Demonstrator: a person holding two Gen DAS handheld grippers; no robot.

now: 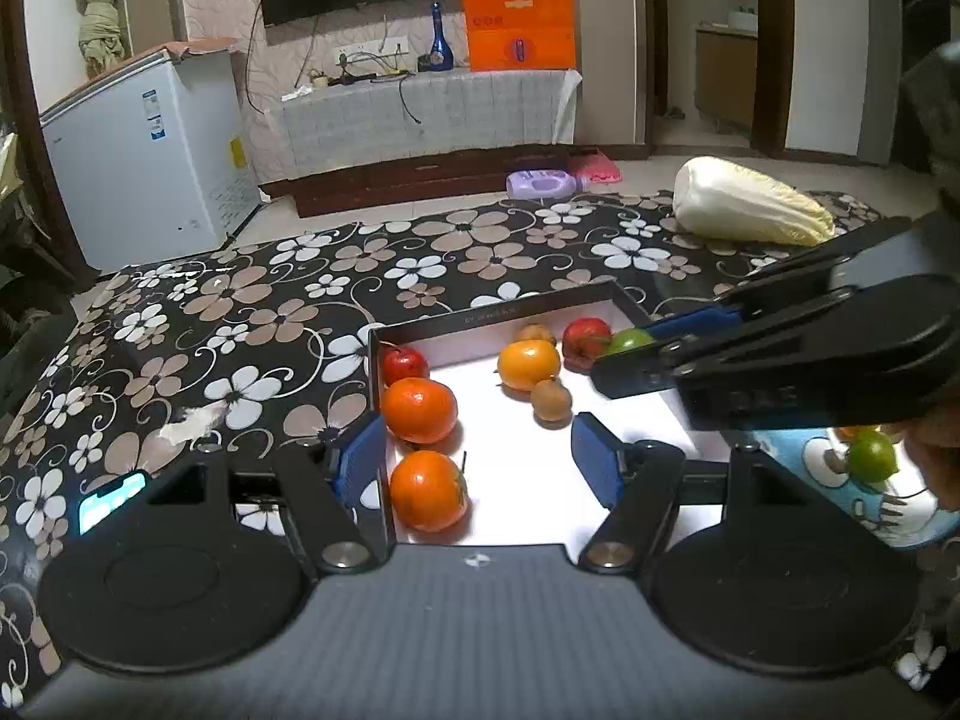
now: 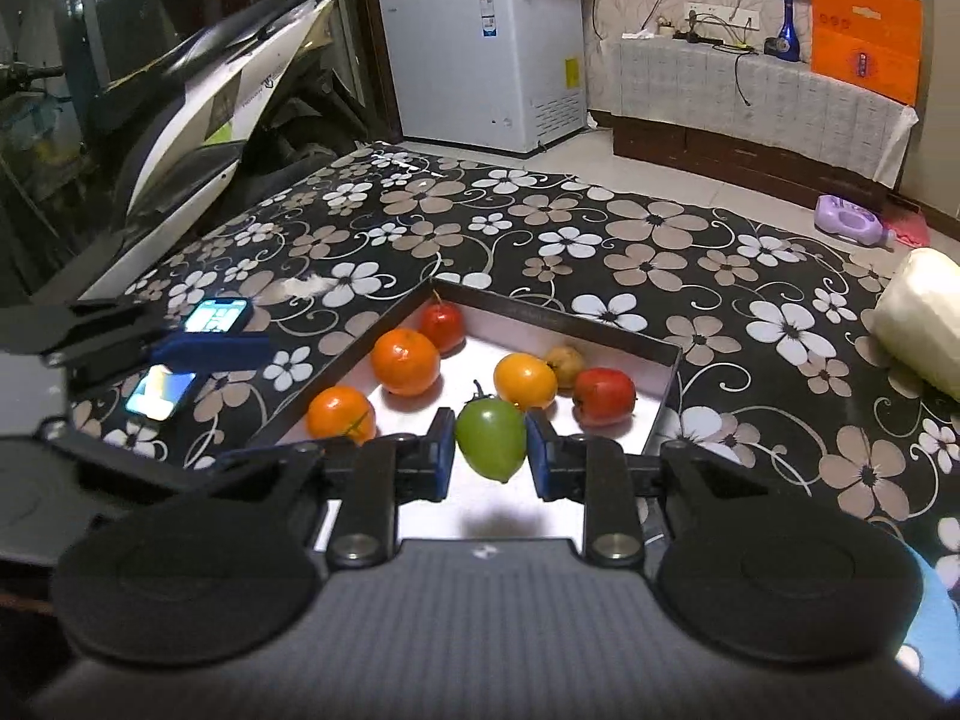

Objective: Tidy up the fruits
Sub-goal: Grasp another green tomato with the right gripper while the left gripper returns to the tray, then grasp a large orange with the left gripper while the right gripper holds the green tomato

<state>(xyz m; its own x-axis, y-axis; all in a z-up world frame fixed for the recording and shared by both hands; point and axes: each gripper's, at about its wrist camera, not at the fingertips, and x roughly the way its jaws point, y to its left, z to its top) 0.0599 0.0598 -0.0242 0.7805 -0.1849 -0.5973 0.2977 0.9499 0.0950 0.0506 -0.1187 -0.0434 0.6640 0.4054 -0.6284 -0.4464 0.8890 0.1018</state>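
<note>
Green and smooth, a small fruit (image 2: 491,439) sits clamped between the blue pads of the right gripper (image 2: 489,450), stem end up, held just above the white floor of a shallow dark-walled tray (image 2: 558,319). In the left wrist view the same green fruit (image 1: 630,339) shows at the tip of the right gripper (image 1: 636,348), over the tray's far right part.

Inside the tray (image 1: 492,315) lie two orange mandarins (image 1: 419,409) (image 1: 427,490) along the left wall, with a small red fruit (image 1: 405,363) in the far left corner. Near the middle rests a yellow-orange fruit (image 1: 528,365), a small brown fruit (image 1: 552,399) touching its near side, another brownish fruit (image 1: 536,333) behind it, and a second red fruit (image 1: 585,343) toward the far right.

The left gripper (image 1: 477,462) hangs over the tray's near edge with its jaws apart and nothing between them; the nearer mandarin lies just beyond its left pad.

The tray stands on a black table cover (image 1: 270,312) patterned with white and tan flowers. On it, to the left, lie two lit phones (image 2: 219,315) (image 2: 161,391). A pale cabbage (image 1: 750,210) rests at the far right. At the right edge of the left wrist view a blue patterned cloth (image 1: 828,468) shows, with another green fruit (image 1: 873,457) over it.
</note>
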